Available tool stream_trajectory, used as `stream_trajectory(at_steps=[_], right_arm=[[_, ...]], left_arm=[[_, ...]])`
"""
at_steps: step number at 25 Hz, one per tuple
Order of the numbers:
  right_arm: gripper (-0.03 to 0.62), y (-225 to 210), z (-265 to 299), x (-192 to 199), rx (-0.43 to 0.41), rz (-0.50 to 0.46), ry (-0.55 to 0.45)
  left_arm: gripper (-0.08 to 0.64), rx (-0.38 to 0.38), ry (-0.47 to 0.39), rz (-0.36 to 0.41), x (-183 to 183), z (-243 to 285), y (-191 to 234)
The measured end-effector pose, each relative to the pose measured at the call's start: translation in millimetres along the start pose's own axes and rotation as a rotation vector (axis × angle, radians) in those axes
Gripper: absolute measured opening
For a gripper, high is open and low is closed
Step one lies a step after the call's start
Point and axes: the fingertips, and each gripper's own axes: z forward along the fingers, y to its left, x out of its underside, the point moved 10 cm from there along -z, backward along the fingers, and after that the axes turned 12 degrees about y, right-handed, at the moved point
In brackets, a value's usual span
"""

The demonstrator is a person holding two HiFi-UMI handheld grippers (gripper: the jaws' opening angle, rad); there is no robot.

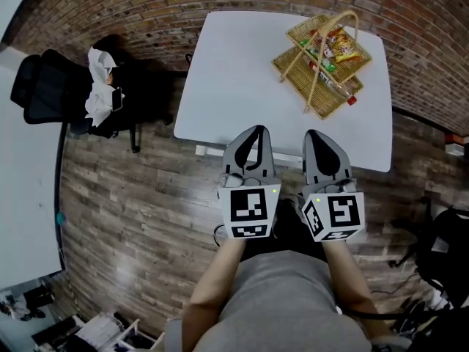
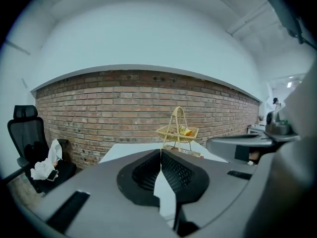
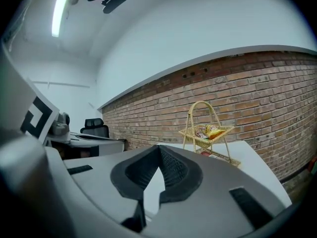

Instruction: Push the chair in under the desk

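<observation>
The left hand-held gripper and the right hand-held gripper are both closed and empty, side by side over the near edge of the white desk. The black chair stands apart to the desk's left, by the brick wall.

1. A red brick wall is seen behind the white desk.
2. Wood-plank flooring is laid before the desk.
3. A black office chair is parked left of the desk.
4. A strip light is lit above it.
</observation>
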Motion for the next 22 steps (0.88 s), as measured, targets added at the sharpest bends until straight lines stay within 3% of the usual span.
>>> stream_trajectory(at_steps=[22], right_arm=[[0.015,0.5,9.9,-10.8,0.032,0.028,-0.012]], left_arm=[[0.017,-0.006,0.011,0.010,-1.0,4.2,-2.5]])
